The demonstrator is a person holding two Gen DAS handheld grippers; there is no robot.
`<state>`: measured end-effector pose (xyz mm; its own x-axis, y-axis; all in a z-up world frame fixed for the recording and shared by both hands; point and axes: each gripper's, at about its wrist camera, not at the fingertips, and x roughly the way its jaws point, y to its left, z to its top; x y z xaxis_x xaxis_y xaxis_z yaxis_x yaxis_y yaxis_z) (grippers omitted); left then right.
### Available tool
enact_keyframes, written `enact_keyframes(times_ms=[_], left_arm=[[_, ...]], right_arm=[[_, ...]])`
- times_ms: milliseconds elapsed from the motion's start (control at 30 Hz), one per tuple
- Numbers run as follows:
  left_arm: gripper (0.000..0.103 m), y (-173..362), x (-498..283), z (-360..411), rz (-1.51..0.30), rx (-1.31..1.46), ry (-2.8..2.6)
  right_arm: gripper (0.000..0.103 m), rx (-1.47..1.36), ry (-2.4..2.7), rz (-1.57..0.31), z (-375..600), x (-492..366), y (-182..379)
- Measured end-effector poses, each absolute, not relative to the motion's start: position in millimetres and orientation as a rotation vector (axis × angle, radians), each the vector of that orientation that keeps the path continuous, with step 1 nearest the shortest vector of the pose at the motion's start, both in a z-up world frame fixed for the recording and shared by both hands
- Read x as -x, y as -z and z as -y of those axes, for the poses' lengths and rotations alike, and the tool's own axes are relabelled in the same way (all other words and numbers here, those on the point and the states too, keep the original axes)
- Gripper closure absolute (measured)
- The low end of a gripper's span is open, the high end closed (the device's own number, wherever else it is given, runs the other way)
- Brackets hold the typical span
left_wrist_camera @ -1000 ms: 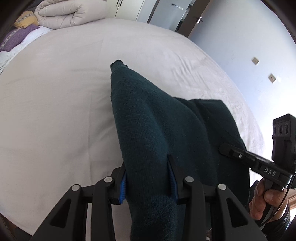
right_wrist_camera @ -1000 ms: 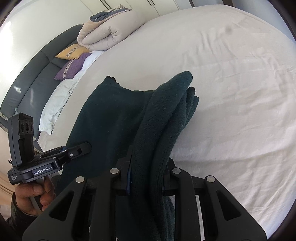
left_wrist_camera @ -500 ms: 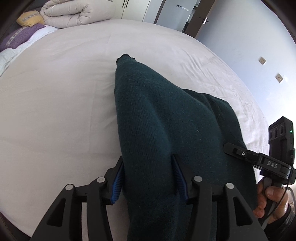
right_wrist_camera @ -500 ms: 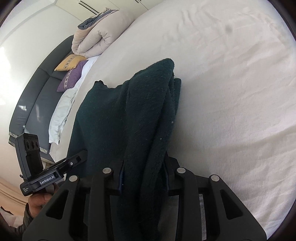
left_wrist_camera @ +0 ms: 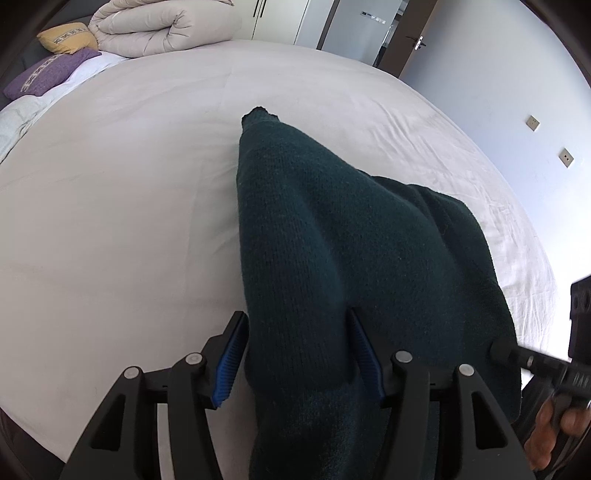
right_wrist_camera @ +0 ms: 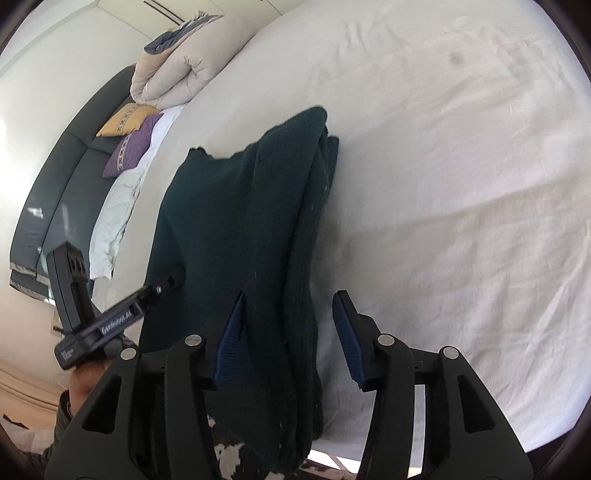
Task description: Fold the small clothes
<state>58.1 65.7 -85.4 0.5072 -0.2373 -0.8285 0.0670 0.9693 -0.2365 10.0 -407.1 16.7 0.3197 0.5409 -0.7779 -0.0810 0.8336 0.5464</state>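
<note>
A dark green knitted garment (left_wrist_camera: pixel 332 258) lies folded on the white bed (left_wrist_camera: pixel 110 203), its near end hanging over the bed's front edge. My left gripper (left_wrist_camera: pixel 295 354) is open, its blue pads (left_wrist_camera: pixel 229 365) standing on either side of the garment's left part. My right gripper (right_wrist_camera: pixel 288 332) is open too; the garment (right_wrist_camera: pixel 251 221) lies between its pads (right_wrist_camera: pixel 347 332), close to the left one, with a gap to the right one. Each gripper shows in the other's view, the right one (left_wrist_camera: pixel 535 362) and the left one (right_wrist_camera: pixel 147 299).
A rolled beige duvet (left_wrist_camera: pixel 162 26) and yellow (left_wrist_camera: pixel 66 35) and purple (left_wrist_camera: pixel 51 70) pillows lie at the bed's head, far left. A grey headboard (right_wrist_camera: pixel 55 192) stands behind them. A wall with sockets (left_wrist_camera: pixel 532 123) is on the right. White sheet (right_wrist_camera: pixel 461 184) stretches beyond the garment.
Both grippers have opened and let go of the garment. The garment has dropped lower and now lies flatter on the bed.
</note>
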Motion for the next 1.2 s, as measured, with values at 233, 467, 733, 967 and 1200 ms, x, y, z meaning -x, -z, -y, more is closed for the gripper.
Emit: enact_keyframes(times_ms=[233,467,733,967,1200], left_arm=[[0.042,81.9,-48.1,-70.3,-1.039,0.194,0.179],[0.042,81.9,-45.6,-66.1,-1.035,0.201,0.154],[0.033,89.3,-41.2,-80.1,-1.003,0.316,0.179],[0.009,22.0,0.8,-76.5,-0.741,0.140,0.093],[0.000,-67.9,57.9,-49.4,-0.367,-0.133,-0.099]], right_arm=[[0.074,-0.385,-0.421,-1.192,398.5,2.0,-7.4],[0.083,-0.330,-0.389,-1.189,395.8,-1.1,-21.3],[0.075,-0.444,-0.451,-1.205,414.9,-3.2,-1.0],[0.050,-0.359,-0.351,-1.017,432.8,15.0,-56.5],[0.026,-0.164,-0.258,-0.660,421.4,49.2,-144.6]])
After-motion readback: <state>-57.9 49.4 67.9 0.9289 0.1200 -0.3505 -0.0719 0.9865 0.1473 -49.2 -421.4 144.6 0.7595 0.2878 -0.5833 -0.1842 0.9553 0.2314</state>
